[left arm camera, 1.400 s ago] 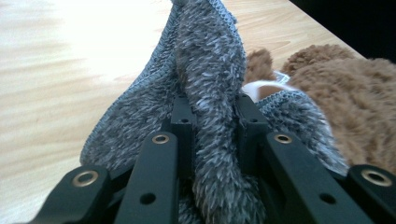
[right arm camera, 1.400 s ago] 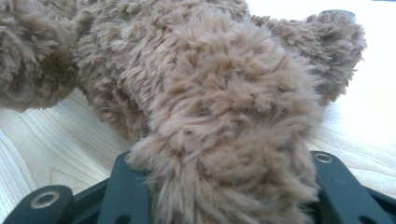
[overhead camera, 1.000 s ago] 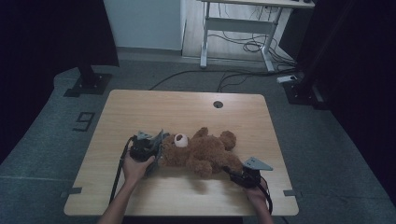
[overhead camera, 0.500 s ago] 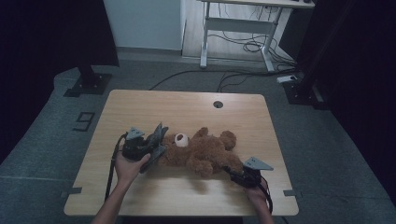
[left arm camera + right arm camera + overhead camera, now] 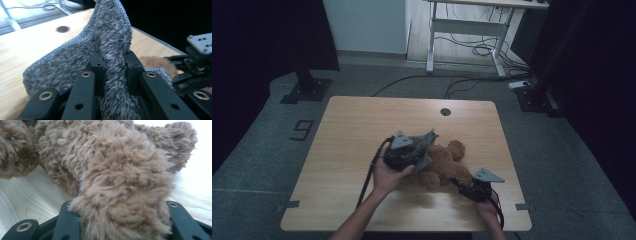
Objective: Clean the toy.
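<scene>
Evidently the work in hand is pulling a grey fuzzy cloth point(image 5: 110, 50) along or over a brown teddy bear point(image 5: 447, 162), which lies on its side near the middle of the table point(image 5: 362, 125), a little toward the person's edge.

Left gripper point(image 5: 424, 150): clenched on a fold of the cloth. In the left gripper view the pile bunches up between the two black jaws and rises above them in a loose flap. What kind of cloth it is (small garment or blanket) I cannot tell; the high view is too dark there.

Right gripper point(image 5: 464, 189): clamped on one of the bear's limbs, low at the table. In the right gripper view the tan fur fills the gap between the jaws and spills over both.

Handling, judged:
- Bear is light, soft and stuffed; it squashes under the jaws and will drag rather than stay put, so the limb hold serves as an anchor.
- Fur gives good friction; slipping is unlikely, but a thin pinch could catch pile alone and pull free. Take the limb deep, across its full thickness.
- Cloth is limp, knit-backed and stretchy, and holds no shape. Grip it at an edge or a doubled fold, as now.
- Nothing fragile; the main risk is the bear lifting with the cloth.
</scene>
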A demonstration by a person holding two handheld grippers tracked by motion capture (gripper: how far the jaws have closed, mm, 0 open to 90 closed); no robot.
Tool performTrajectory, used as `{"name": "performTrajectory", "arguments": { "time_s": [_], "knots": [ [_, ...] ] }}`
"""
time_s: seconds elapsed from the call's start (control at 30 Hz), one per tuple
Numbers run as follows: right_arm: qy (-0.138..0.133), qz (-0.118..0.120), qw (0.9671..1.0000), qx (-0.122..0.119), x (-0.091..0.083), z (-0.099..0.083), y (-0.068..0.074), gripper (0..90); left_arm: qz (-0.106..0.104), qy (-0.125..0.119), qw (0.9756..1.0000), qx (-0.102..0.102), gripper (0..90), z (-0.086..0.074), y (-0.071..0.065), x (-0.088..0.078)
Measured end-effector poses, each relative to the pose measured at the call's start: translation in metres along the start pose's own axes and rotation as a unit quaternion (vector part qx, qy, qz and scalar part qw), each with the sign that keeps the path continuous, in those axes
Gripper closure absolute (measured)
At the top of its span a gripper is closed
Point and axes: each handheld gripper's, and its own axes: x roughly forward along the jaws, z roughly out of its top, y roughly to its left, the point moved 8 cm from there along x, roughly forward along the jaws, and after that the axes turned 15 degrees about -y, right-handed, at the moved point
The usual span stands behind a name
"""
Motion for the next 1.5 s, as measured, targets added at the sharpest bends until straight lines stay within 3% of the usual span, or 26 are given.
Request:
{"name": "performTrajectory", "arguments": {
  "time_s": [0.07,0.1,0.2,0.27,0.37,0.5,0.63,0.87,1.07,1.33,1.5],
  "knots": [
    [-0.002,0.0,1.0,0.001,0.0,0.0,0.0,54.6,-0.015,0.017,0.9997,0.003,73.4,-0.005,-0.017,0.025],
    [-0.002,0.0,1.0,0.001,0.0,0.0,0.0,54.6,-0.015,0.017,0.9997,0.003,73.5,-0.005,-0.017,0.025],
    [-0.002,0.0,1.0,0.001,0.0,0.0,0.0,54.6,-0.021,0.045,0.9986,0.021,73.3,-0.017,-0.033,0.052],
    [-0.001,0.0,1.0,0.001,0.0,0.0,0.0,54.6,-0.017,0.066,0.9974,0.022,73.3,-0.029,-0.031,0.062],
    [0.0,-0.001,1.0,-0.002,0.0,-0.001,-0.001,54.6,-0.019,0.061,0.9979,0.013,73.8,-0.034,-0.029,0.063],
    [0.002,0.002,1.0,-0.004,0.0,-0.001,-0.001,54.6,-0.018,0.06,0.9979,0.013,74.3,-0.034,-0.026,0.057],
    [0.003,0.001,1.0,-0.005,0.0,-0.001,-0.001,54.6,-0.004,0.062,0.9979,0.015,74.3,-0.032,-0.017,0.05],
    [0.003,0.002,1.0,-0.004,0.0,-0.001,-0.001,54.5,0.037,0.06,0.9975,0.007,74.1,-0.032,0.016,0.026],
    [0.002,0.002,1.0,-0.004,0.0,-0.001,-0.001,54.5,0.046,0.045,0.9979,-0.008,74.1,-0.027,0.035,0.006],
    [0.002,0.002,1.0,-0.004,0.0,-0.001,-0.001,54.4,0.065,0.029,0.9974,-0.007,73.9,-0.019,0.049,-0.015],
    [0.002,0.0,1.0,-0.002,0.001,-0.001,-0.001,54.5,0.059,0.03,0.9976,-0.019,73.5,-0.013,0.043,-0.012]
  ]
}}
